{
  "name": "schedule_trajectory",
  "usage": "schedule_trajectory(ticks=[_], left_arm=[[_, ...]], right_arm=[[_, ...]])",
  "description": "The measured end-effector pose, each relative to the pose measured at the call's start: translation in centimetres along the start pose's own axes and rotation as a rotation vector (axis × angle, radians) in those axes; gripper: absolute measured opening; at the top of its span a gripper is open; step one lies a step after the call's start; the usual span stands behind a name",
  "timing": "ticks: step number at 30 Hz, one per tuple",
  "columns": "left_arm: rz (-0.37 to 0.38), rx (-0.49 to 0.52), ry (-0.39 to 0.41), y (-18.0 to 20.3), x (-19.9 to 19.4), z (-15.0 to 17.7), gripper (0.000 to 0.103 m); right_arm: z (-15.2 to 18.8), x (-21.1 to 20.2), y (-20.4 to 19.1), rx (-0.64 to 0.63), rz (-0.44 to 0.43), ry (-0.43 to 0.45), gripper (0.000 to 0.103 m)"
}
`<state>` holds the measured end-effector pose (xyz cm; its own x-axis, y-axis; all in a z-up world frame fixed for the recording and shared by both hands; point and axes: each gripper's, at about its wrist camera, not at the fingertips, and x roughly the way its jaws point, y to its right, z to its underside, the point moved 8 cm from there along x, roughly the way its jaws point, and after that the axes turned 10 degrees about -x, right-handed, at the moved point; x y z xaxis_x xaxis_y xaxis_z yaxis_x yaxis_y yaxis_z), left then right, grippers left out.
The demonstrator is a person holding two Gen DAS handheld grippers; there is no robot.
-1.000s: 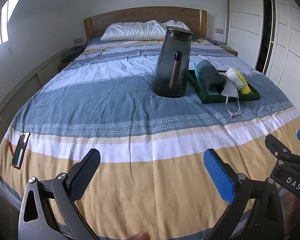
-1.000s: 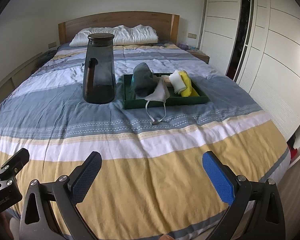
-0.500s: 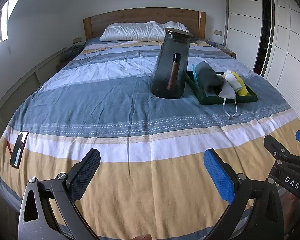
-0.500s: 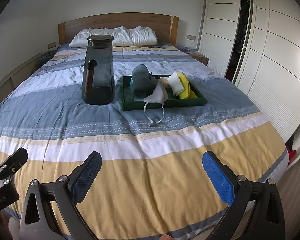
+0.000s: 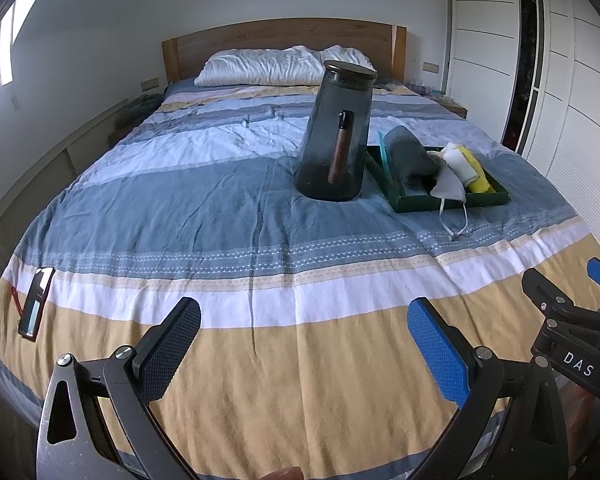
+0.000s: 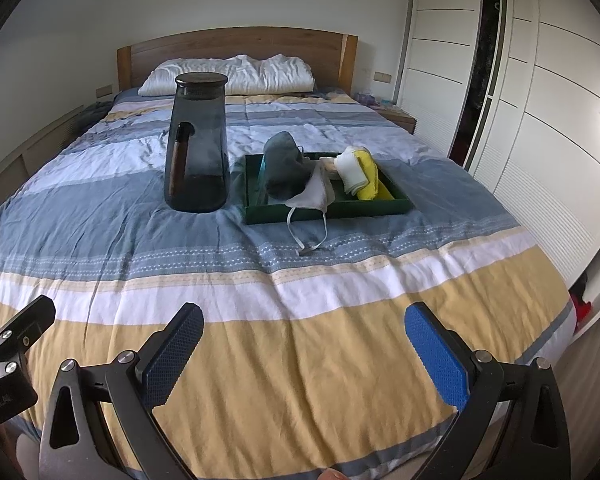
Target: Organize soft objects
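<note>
A dark green tray [image 6: 396, 206] [image 5: 496, 197] sits on the striped bed. In it lie a rolled grey cloth [image 6: 282, 164] [image 5: 410, 154], a white roll [image 6: 350, 172] and a yellow cloth [image 6: 370, 178] [image 5: 478, 172]. A grey face mask [image 6: 314, 196] [image 5: 450, 188] hangs over the tray's front rim, straps on the bedspread. My left gripper [image 5: 304, 344] and right gripper [image 6: 304, 344] are both open and empty, above the foot of the bed, far from the tray.
A tall smoked-glass jug [image 6: 198, 144] [image 5: 338, 132] stands left of the tray. A phone [image 5: 36, 306] lies near the bed's left edge. White pillows [image 6: 228, 76] and a wooden headboard are at the far end. White wardrobes [image 6: 540, 120] line the right side.
Both grippers have drawn back from the bed a little, so the jug and tray look farther off. Both stay open and empty.
</note>
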<state>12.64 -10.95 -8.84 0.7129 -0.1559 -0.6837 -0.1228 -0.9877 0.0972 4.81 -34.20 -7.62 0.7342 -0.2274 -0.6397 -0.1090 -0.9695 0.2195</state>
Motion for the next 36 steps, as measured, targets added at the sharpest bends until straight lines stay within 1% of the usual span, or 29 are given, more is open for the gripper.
schedule_trajectory(ticks=[19,36], left_arm=[[0.035,0.030,-0.003,2.6,0.0,-0.1,0.101],[0.036,0.034,0.000,2.7,-0.1,-0.2,0.101]], right_arm=[[0.2,-0.4,2.1,0.015,0.036,0.000,0.103],[0.3,-0.1,2.0,0.005,0.026,-0.001,0.103]])
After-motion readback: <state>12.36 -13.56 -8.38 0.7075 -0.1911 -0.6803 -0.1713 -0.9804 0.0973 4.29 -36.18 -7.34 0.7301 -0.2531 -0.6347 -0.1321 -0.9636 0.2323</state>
